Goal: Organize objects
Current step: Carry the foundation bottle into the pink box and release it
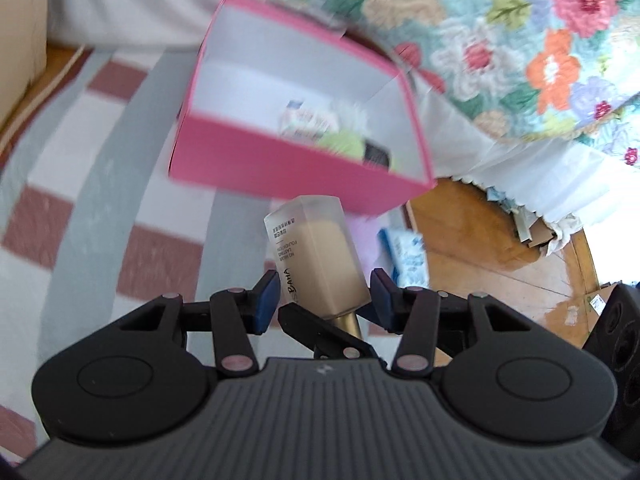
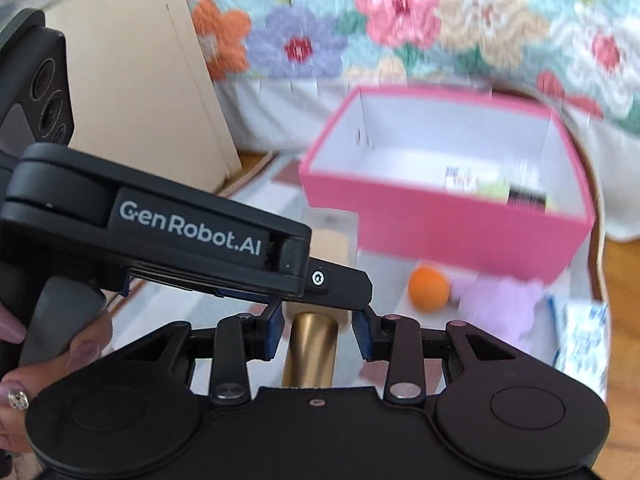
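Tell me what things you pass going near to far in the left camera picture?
Left gripper → foundation bottle → pink box → flowery quilt.

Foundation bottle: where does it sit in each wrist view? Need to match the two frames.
Left wrist: foundation bottle at centre, below the middle, base pointing up toward the pink box, between the left claw fingers.
Right wrist: bottle at centre-left, mostly hidden behind the left claw; its gold cap sits in the right claw.
Shared landmark: the pink box.
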The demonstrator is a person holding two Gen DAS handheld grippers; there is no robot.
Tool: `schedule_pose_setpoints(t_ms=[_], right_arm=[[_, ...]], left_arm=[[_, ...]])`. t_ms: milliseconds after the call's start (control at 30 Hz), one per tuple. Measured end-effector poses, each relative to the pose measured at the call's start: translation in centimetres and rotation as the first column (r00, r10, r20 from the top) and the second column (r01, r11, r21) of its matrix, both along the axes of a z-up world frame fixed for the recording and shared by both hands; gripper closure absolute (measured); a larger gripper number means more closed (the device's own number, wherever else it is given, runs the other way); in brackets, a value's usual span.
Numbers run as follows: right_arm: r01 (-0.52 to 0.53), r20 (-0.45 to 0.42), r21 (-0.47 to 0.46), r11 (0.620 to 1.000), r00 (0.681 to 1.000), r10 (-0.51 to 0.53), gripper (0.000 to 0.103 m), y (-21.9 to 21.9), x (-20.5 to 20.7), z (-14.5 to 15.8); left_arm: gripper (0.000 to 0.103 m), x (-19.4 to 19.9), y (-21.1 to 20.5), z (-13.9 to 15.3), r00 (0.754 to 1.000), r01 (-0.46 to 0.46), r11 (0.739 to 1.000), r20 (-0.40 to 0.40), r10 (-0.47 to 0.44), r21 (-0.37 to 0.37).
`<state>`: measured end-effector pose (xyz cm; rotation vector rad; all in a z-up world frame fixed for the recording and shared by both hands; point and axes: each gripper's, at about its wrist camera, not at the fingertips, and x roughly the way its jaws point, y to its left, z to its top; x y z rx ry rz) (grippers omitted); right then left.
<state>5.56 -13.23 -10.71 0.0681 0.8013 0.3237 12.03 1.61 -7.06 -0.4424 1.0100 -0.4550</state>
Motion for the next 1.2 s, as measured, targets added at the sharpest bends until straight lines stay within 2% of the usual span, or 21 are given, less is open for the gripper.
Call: schedule_pose_setpoints(t_ms=[267, 367, 467, 633, 833, 967, 1200], right_arm=[[-0.013, 0.1, -0.004, 1.0, 0.995, 0.013, 0.062, -1.1, 4.3, 4.9], [-0.025, 0.111, -0.012, 1.0, 0.993, 0.026, 0.062, -1.6, 6.2, 5.9], [-0.037, 0.093, -0.008, 0.999, 0.995, 0.037, 0.062, -1.7, 9.5, 5.4], [-0.084, 0.033, 0.002, 0.997, 0.996, 0.083, 0.062, -3.6, 14.0, 3.0], [-0.078, -0.101, -0.011, 0.997, 0.992, 0.077, 0.062, -5.1, 18.5, -0.8], [-0.101, -0.158, -0.016, 0.995, 0.983, 0.098, 0.062, -5.3, 20.3, -3.6], [-0.115, -0.245, -0.022, 0.993, 0.964, 0.106, 0.062, -5.4, 22.3, -7.5]], left_arm=[[0.055, 4.9, -1.1, 6.5, 0.997, -0.003, 0.999, 0.082, 0.001, 0.032], [0.056, 7.7, -1.5, 7.8, 0.997, -0.015, 0.999, 0.072, 0.012, 0.039], [0.056, 10.3, -1.9, 7.9, 0.998, -0.036, 0.998, 0.061, 0.033, 0.049], [0.056, 14.4, -2.4, 5.8, 0.996, -0.086, 0.996, 0.019, 0.085, 0.038], [0.056, 18.6, -3.2, 1.4, 0.989, -0.106, 0.994, -0.099, 0.106, -0.003], [0.056, 20.1, -3.3, -1.6, 0.976, -0.13, 0.992, -0.175, 0.126, -0.009], [0.056, 21.9, -3.3, -6.0, 0.953, -0.154, 0.988, -0.265, 0.146, -0.006]])
